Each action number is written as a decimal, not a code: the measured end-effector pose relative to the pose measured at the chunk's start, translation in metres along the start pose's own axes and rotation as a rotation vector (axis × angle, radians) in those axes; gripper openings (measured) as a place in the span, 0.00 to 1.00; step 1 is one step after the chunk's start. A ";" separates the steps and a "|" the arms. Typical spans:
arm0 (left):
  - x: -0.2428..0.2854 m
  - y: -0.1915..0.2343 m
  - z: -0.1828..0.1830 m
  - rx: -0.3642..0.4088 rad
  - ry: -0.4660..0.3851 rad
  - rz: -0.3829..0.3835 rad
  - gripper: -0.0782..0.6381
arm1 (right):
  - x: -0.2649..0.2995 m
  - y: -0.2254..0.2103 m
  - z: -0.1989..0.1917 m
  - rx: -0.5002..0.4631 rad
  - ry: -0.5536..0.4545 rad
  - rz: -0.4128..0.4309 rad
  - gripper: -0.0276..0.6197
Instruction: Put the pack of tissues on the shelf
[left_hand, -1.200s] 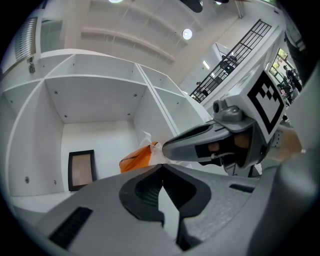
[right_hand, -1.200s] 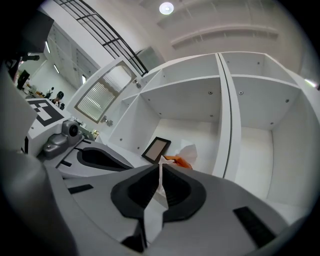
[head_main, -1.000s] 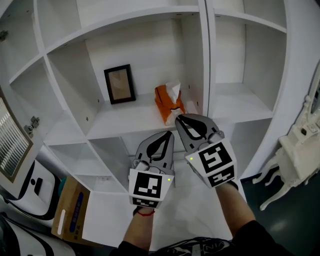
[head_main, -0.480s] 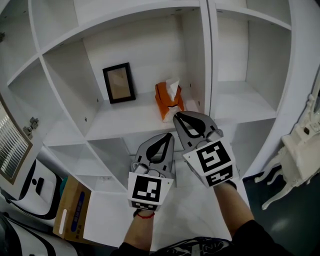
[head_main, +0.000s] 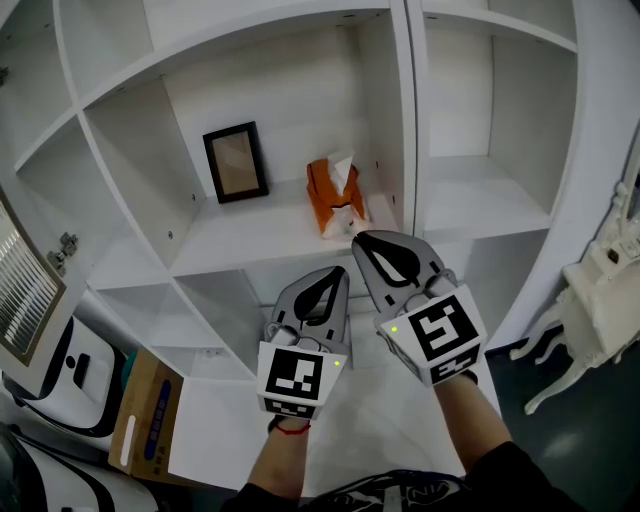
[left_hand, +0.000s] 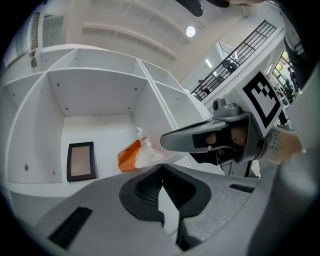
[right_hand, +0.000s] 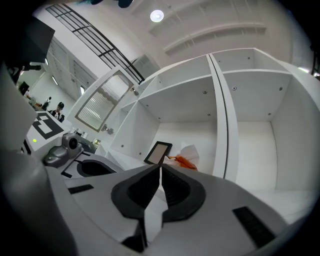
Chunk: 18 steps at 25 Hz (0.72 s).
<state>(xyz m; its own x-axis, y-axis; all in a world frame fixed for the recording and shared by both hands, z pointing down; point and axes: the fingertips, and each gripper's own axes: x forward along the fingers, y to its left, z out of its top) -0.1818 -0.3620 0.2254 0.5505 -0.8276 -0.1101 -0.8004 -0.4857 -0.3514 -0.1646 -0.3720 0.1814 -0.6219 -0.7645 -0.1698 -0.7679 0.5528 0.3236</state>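
View from above of a white shelf unit (head_main: 250, 235) with open compartments, and two hand-held tools reaching towards it; the pack of tissues (head_main: 330, 195), orange with a white tissue standing out of its top, sits on the shelf board of the middle compartment, close to the upright divider on that compartment's right; a small dark picture frame (head_main: 235, 163) leans against the back wall to the pack's left, apart from it.

The right tool (head_main: 357, 237) is clenched, its tips meeting with nothing between them; its point lies just in front of the pack, at the front edge of the shelf board, and whether it touches the pack cannot be told; the left tool (head_main: 342, 270) is also clenched and empty, held lower and just beside the right one, short of the shelf.

In the left gripper view the left tool's (left_hand: 160, 169) tips are pressed together, with the pack (left_hand: 134, 155) and the frame (left_hand: 81, 161) beyond them; in the right gripper view the right tool's (right_hand: 160, 167) tips likewise meet, with the pack (right_hand: 186, 161) and the frame (right_hand: 158, 152) behind; a cardboard box (head_main: 140, 415) stands on the floor at lower left.
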 end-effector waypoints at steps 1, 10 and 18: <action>-0.002 -0.001 0.000 -0.008 -0.005 0.004 0.12 | -0.003 0.003 -0.002 0.005 -0.002 0.004 0.06; -0.025 -0.006 -0.036 -0.184 -0.006 -0.014 0.12 | -0.025 0.036 -0.046 0.057 0.047 0.044 0.06; -0.049 -0.023 -0.076 -0.245 0.007 0.012 0.12 | -0.042 0.076 -0.091 0.105 0.103 0.110 0.05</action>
<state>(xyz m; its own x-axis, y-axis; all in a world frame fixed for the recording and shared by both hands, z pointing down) -0.2089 -0.3317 0.3096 0.5392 -0.8355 -0.1061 -0.8413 -0.5284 -0.1140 -0.1825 -0.3280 0.2983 -0.6880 -0.7246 -0.0404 -0.7115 0.6624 0.2347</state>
